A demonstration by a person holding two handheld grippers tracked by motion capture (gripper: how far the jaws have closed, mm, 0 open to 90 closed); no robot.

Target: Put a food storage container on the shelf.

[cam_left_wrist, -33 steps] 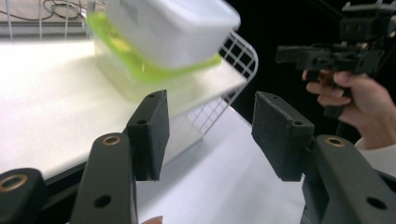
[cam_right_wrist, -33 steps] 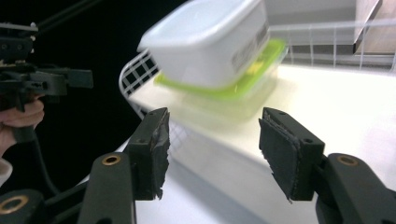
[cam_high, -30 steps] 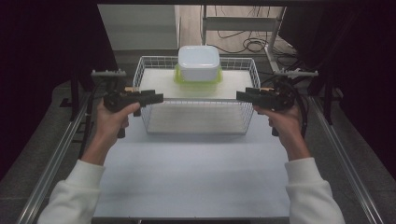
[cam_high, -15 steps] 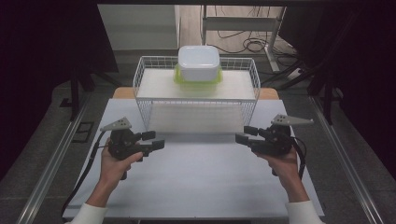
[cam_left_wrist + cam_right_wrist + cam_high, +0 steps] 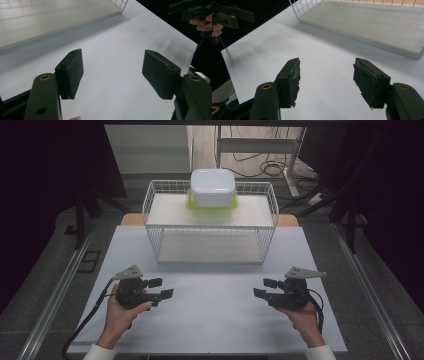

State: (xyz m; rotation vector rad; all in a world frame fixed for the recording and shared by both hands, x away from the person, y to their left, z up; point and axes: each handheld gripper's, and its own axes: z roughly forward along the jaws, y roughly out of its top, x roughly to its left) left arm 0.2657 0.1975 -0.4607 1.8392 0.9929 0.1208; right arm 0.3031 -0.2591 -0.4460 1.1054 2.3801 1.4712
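Both of my hands have dropped from the sides of the white wire basket [image 5: 210,227] to low over the white table top [image 5: 215,320], near its front edge. My left gripper [image 5: 161,289] has just been opening its jaws and my right gripper [image 5: 266,287] has spread a little too; nothing lies between either pair, as both gripper views show bare table under the pads.

Ahead of both tools and between them stands the basket, and the white lidded plastic box with the lime-green rim [image 5: 212,190] sits on the basket's upper shelf, well beyond my reach for now.

I think the risk is in the reach back up: coming in low, a jaw could catch the basket's wire front and shove the whole thing away. The torn pad [image 5: 294,75] on my right gripper may also slip on smooth plastic.
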